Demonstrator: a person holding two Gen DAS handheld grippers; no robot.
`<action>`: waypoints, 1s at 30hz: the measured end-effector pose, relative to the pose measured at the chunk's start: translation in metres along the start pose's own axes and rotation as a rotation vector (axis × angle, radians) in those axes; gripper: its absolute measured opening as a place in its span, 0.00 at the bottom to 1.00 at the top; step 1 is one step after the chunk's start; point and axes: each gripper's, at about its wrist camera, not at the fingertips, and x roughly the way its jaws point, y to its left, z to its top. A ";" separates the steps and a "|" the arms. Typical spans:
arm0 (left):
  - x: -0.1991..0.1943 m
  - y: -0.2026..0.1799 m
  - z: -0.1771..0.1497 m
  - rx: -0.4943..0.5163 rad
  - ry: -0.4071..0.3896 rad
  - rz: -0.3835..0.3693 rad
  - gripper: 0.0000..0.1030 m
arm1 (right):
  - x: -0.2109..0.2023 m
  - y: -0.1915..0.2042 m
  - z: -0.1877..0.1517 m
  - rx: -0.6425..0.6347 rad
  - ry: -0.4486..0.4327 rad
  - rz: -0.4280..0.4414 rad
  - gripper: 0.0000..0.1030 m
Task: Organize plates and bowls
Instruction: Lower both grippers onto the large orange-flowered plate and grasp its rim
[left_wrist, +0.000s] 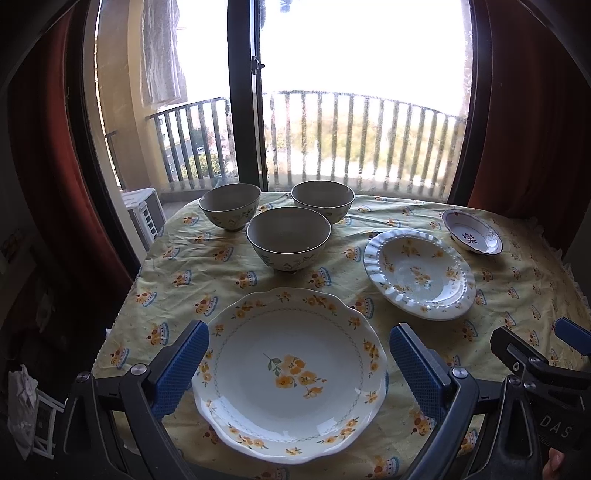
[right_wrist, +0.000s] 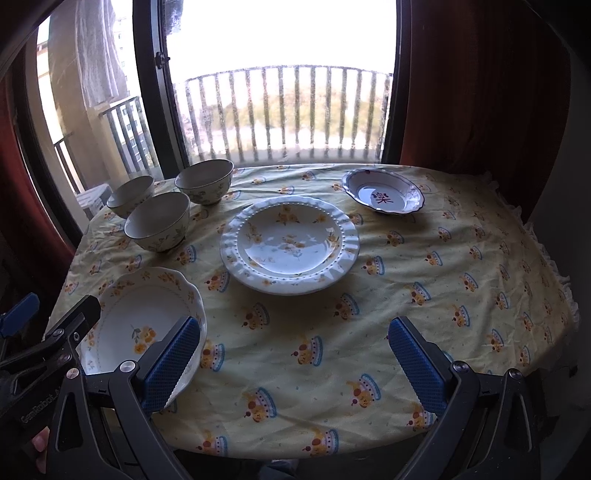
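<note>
A large scalloped plate with yellow flowers (left_wrist: 291, 373) (right_wrist: 140, 325) lies at the near left of the table. My left gripper (left_wrist: 299, 365) hovers open above it, one blue pad on each side. A ruffled white deep plate (left_wrist: 419, 273) (right_wrist: 290, 245) sits mid-table. A small blue-rimmed dish with a dark character (left_wrist: 472, 236) (right_wrist: 384, 195) lies far right. Three floral bowls (left_wrist: 288, 238) (right_wrist: 159, 221) cluster at the far left. My right gripper (right_wrist: 295, 363) is open over bare cloth near the front edge, holding nothing.
A yellow patterned tablecloth (right_wrist: 424, 277) covers the table. A window with a balcony railing (left_wrist: 354, 140) stands right behind the far edge, red curtains (right_wrist: 472, 81) at both sides. The right gripper's body (left_wrist: 539, 369) shows at the left view's right edge.
</note>
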 end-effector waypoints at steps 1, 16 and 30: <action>0.001 0.001 0.001 0.001 0.002 0.001 0.95 | 0.001 0.003 0.001 -0.006 -0.001 0.000 1.00; 0.033 0.038 0.026 0.028 0.079 0.027 0.91 | 0.025 0.050 0.027 -0.013 0.044 0.004 0.97; 0.104 0.078 0.015 0.033 0.306 -0.012 0.87 | 0.087 0.103 0.021 -0.008 0.193 0.000 0.92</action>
